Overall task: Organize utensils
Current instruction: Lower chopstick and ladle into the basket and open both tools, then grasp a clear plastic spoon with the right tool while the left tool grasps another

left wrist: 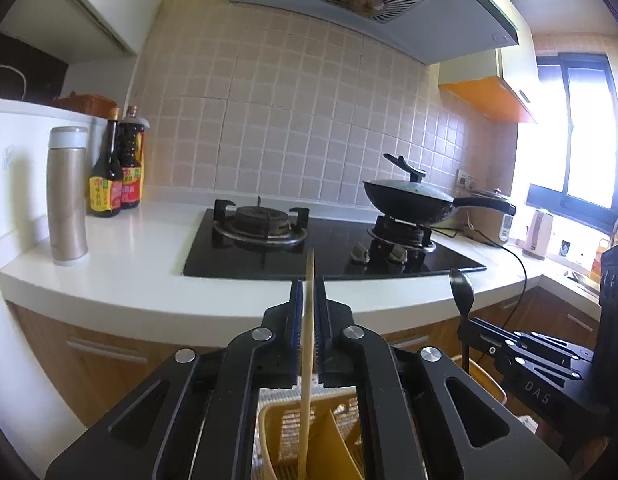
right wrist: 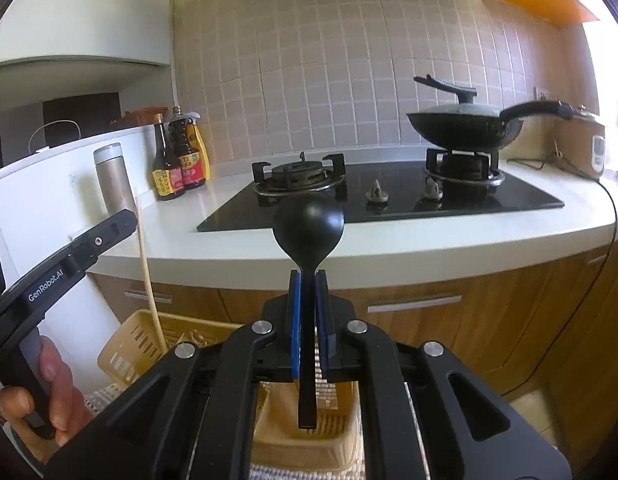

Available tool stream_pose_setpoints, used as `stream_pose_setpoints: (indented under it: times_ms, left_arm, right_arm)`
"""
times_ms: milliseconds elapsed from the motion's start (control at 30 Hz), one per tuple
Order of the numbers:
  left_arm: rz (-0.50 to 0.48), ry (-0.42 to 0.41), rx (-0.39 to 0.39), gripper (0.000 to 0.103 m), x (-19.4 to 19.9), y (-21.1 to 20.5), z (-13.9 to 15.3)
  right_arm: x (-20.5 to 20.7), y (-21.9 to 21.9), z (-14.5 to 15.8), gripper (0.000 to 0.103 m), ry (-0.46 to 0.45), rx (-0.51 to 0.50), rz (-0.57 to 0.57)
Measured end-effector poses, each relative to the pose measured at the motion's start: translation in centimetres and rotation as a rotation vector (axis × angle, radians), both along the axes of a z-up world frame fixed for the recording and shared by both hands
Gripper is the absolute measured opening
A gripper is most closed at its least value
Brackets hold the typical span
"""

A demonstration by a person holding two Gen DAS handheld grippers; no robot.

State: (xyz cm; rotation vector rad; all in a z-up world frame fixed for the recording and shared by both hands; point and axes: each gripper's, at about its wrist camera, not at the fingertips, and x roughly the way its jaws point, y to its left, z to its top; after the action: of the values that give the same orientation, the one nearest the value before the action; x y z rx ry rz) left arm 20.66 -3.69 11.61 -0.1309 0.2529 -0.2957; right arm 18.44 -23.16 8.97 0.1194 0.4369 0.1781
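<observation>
Much of the yellow slotted plastic utensil basket (left wrist: 309, 432) was hidden behind the black gripper bodies in both wrist views, so only its partitions and parts of its rim showed, and what else lay inside could not be made out. The pale wooden chopstick's (left wrist: 308, 340) lower end ran down into the basket in the left wrist view, though whether it touched the bottom was cut off at the frame edge. The surface under the basket, a pale woven mat, showed only in slivers.

The left gripper (left wrist: 308, 286) stood nearly closed around the chopstick, which rose almost upright between the blue pads, its tip sticking up past the fingertips; whether the pads still pressed it could not be told for sure. A hand (right wrist: 41, 392) gripped that gripper's handle at the right wrist view's lower left.

The right gripper (right wrist: 308, 280) was clamped on the handle of the black plastic ladle-like spoon (right wrist: 308, 220). The spoon's round bowl stood above the fingertips, and its handle end hung down over a basket compartment, seemingly just above the slotted floor.

Beyond lay the white countertop (left wrist: 141, 264).
</observation>
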Motion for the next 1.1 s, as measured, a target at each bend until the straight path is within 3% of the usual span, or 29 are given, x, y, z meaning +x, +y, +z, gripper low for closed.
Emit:
stream_pose_setpoints:
  times_ms: [167,200,267,300,367,500,633,833,1100]
  left_arm:
    - [0.004,0.015,-0.001,0.011,-1.6,0.9,-0.3]
    - [0.000,0.020,-0.009,0.015,-2.1,1.2,-0.3]
    - [0.005,0.023,-0.015,0.035,-3.1,1.8,-0.2]
    - [0.005,0.023,-0.020,0.037,-3.8,2.2,0.0]
    - [-0.007,0.034,-0.030,0.039,-5.1,2.9,0.3]
    - [-0.028,0.073,-0.029,0.042,-7.4,4.1,0.8]
    - [-0.049,0.133,-0.021,0.042,-9.2,5.4,1.0]
    - [-0.124,0.321,-0.015,0.046,-10.4,6.9,-0.9]
    - [-0.194,0.647,0.076,0.044,-9.7,6.9,-8.4]
  right_arm:
    - [-1.2,-0.6,-0.2,0.006,0.039,0.014,0.010]
    - [-1.5,-0.7,-0.1,0.008,0.044,0.017,0.011]
    - [-2.4,-1.0,0.1,0.009,0.055,0.025,0.013]
    - [-2.8,-1.1,0.2,0.010,0.056,0.028,0.011]
    - [-4.0,-1.3,0.6,0.018,0.059,0.040,0.011]
    - [-6.5,-1.2,1.6,0.046,0.057,0.049,0.008]
    - [-8.8,-0.6,2.6,0.046,0.084,0.060,0.013]
    - [-10.7,0.9,2.2,0.046,0.253,0.044,0.037]
    - [-12.0,1.9,-2.7,0.046,0.545,0.094,0.040]
